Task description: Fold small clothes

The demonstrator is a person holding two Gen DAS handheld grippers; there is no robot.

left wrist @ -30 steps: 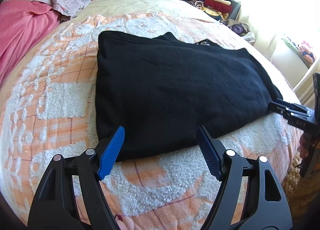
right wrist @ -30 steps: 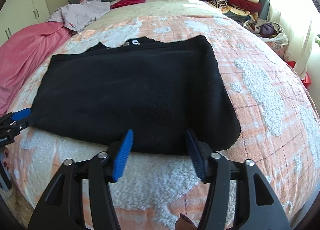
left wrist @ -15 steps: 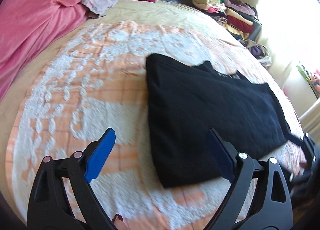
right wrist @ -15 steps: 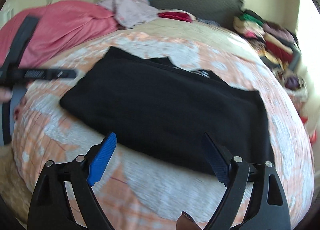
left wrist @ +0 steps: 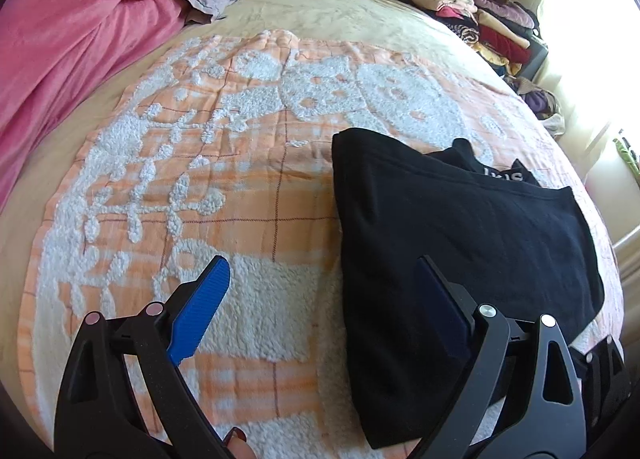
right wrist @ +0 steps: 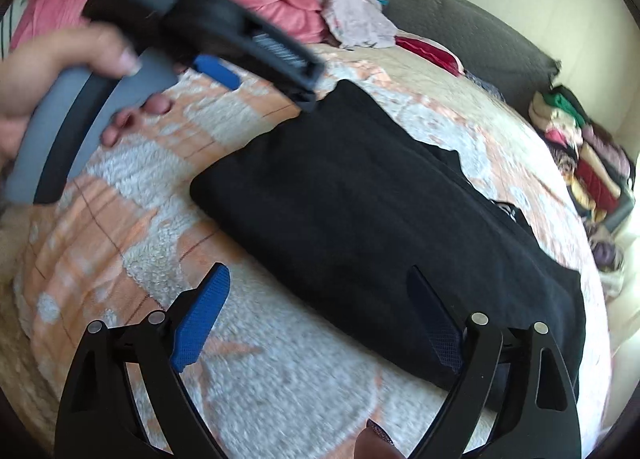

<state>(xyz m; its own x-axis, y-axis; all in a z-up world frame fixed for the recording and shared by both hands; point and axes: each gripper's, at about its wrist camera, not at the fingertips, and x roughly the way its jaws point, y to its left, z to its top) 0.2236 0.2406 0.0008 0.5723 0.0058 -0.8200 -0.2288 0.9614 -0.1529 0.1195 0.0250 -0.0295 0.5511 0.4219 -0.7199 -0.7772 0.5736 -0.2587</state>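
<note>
Left tool: spread wide, empty, over the folded black garment's left edge.
Right tool: spread wide, empty.
Bed: orange-and-white blanket.

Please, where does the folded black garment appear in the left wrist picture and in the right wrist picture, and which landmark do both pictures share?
Left wrist view: the folded black fabric garment lies right of centre on the orange and white textured blanket, reaching the lower right.
Right wrist view: the garment runs diagonally from upper centre to lower right.
Shared landmark: the stack of folded colourful clothes beyond the bed, at the right.
</note>
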